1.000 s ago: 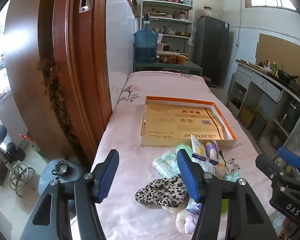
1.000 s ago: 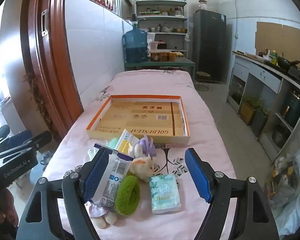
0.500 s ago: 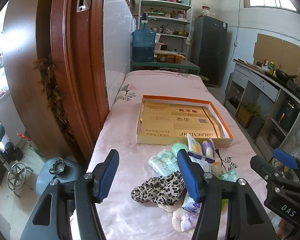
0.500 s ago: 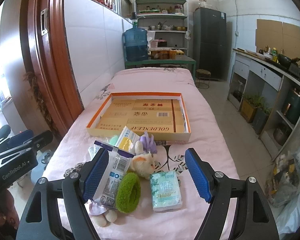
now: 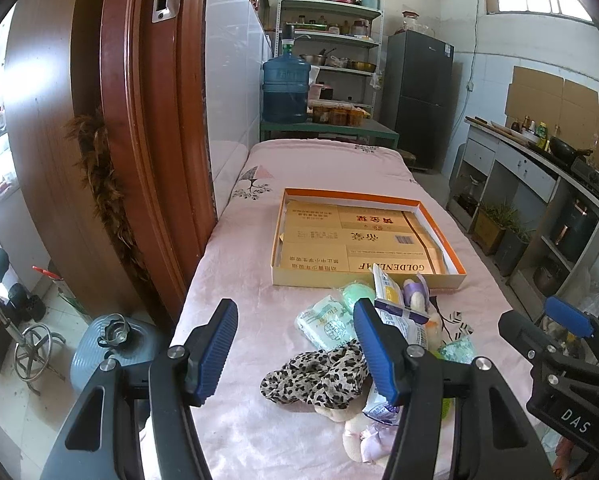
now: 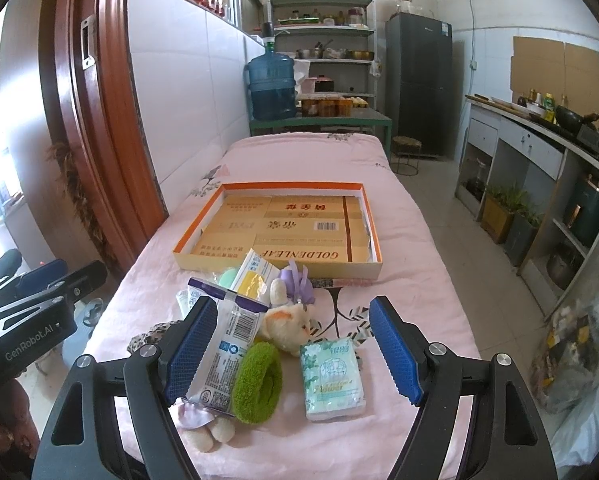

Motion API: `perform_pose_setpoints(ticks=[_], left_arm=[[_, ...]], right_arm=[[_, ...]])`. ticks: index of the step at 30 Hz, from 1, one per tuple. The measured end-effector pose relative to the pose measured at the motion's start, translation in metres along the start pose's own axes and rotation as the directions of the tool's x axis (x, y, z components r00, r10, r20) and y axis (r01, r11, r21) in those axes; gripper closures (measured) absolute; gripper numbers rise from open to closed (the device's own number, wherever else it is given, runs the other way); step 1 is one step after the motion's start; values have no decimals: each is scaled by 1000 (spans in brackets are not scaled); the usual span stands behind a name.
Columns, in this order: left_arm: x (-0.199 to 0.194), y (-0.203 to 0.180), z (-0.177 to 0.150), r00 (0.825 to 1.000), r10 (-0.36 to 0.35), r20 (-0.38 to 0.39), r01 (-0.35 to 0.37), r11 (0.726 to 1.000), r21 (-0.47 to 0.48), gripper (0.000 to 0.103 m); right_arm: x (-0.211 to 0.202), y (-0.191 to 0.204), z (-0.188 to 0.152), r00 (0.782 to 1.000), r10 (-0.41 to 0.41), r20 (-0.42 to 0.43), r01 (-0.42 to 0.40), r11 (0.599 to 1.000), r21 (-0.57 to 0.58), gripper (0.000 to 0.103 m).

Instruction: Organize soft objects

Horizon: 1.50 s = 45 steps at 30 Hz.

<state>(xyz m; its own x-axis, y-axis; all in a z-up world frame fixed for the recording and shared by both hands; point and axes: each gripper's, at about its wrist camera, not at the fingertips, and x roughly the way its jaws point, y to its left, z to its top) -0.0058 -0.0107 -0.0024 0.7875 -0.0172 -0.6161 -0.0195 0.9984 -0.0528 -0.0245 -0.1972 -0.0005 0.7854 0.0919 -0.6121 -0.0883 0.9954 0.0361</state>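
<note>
A pile of soft things lies on the pink bed in front of a shallow orange-rimmed cardboard tray (image 6: 373,224) (image 5: 451,248). In the right wrist view I see a green fuzzy ring (image 6: 257,382), a mint tissue pack (image 6: 333,380), a cream plush toy (image 6: 287,322), a white wipes packet (image 6: 229,350) and a purple bow item (image 6: 299,280). My right gripper (image 6: 293,350) hovers open above them, touching none. My left gripper (image 5: 295,350) is open above a leopard-print cloth (image 5: 315,376), beside a second tissue pack (image 5: 325,322). Nothing is held.
A wooden door frame (image 5: 139,160) and tiled wall run along the bed's left side. A blue water bottle (image 5: 285,92) and shelves stand past the far end. A counter (image 6: 539,148) lines the right, with floor between. A blue gas cylinder (image 5: 99,348) sits lower left.
</note>
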Motion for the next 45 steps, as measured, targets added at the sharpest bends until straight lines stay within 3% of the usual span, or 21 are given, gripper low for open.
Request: perform_pose_setpoints(ticks=[45], left_arm=[[4,1,-4,1000,3,-3,-3,1000,5,43]], right_arm=[[2,-2,-2,1000,-2,-4,2,1000,0,23]])
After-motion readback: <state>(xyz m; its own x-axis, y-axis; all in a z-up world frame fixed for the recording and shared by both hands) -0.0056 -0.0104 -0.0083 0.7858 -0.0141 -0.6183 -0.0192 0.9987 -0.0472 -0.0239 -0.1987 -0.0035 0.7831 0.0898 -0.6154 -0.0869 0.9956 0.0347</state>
